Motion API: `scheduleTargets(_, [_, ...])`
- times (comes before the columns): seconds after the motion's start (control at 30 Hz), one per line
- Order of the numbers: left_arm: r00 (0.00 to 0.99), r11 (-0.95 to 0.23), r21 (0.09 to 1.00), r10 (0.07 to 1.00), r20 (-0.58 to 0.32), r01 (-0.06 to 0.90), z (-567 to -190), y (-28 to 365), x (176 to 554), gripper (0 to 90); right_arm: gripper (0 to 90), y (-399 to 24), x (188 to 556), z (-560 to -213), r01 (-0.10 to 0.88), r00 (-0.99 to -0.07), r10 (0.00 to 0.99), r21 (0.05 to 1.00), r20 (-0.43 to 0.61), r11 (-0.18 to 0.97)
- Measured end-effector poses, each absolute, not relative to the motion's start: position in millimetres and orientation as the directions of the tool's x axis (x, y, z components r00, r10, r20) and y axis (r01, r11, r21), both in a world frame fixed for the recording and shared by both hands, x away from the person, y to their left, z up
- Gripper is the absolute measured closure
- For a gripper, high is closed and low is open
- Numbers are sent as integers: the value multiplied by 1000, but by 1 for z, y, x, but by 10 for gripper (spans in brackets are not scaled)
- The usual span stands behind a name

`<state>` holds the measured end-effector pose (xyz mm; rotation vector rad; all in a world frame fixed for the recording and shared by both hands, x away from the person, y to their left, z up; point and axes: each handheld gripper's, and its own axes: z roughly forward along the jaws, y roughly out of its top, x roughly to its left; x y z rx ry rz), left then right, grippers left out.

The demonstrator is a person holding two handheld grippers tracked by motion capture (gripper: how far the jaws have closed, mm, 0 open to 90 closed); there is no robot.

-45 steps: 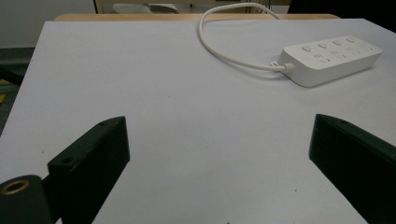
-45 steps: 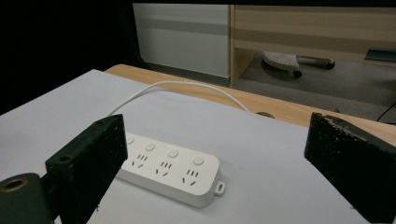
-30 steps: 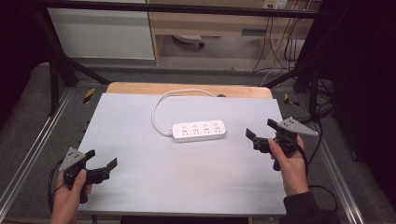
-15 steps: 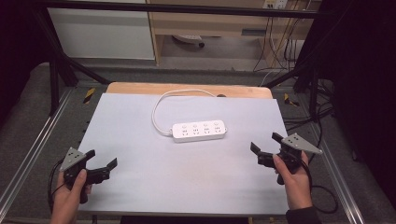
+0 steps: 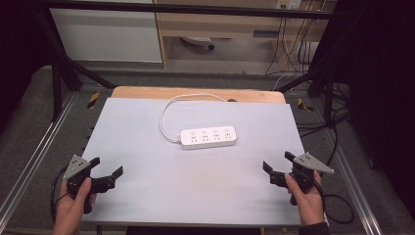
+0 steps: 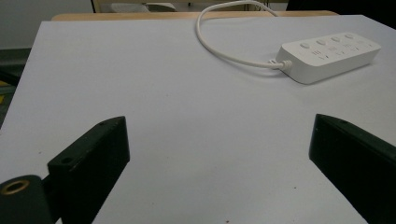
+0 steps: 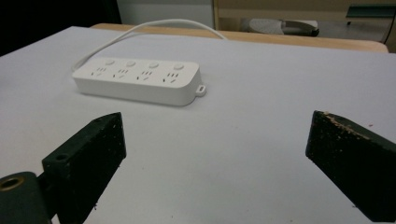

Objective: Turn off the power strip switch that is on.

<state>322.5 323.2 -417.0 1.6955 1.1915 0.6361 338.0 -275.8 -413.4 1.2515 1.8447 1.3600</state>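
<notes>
Pulled back to four o'clock, the right gripper (image 5: pixel 277 168) joins the left gripper (image 5: pixel 107 172), jaws apart, leaving the white four-socket plastic power strip (image 5: pixel 209 137) untouched on the pale grey surface (image 5: pixel 147 147).

power strip (image 5: pixel 209 137) mid-table (image 5: pixel 147 196) | its cord (image 5: pixel 164 117) loops behind-left

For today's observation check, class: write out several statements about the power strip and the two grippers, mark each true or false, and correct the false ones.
1. The white power strip lies flat on the grey table. True.
2. The left gripper grips the strip. False: it is open, apart from it.
3. The strip's cable loops toward the table's far edge. True.
4. The right gripper is shut. False: its jaws stand wide apart.
5. A plug sits in the strip. False: the sockets are empty.
</notes>
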Motion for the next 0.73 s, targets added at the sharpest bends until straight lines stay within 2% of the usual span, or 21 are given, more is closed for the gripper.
scheduleTargets(0.57, [400,-93,899,911,-95,427,-416,322,323,51,53,-251,350,-443,446,-478,875,879,77,166])
scheduleTargets(0.67, [401,-93,898,911,-98,429,-417,321,323,51,54,-251,351,-443,451,-470,879,878,79,162])
scheduleTargets(0.73, [405,-94,899,909,-98,429,-417,320,323,51,56,-253,351,-443,489,-426,902,856,69,166])
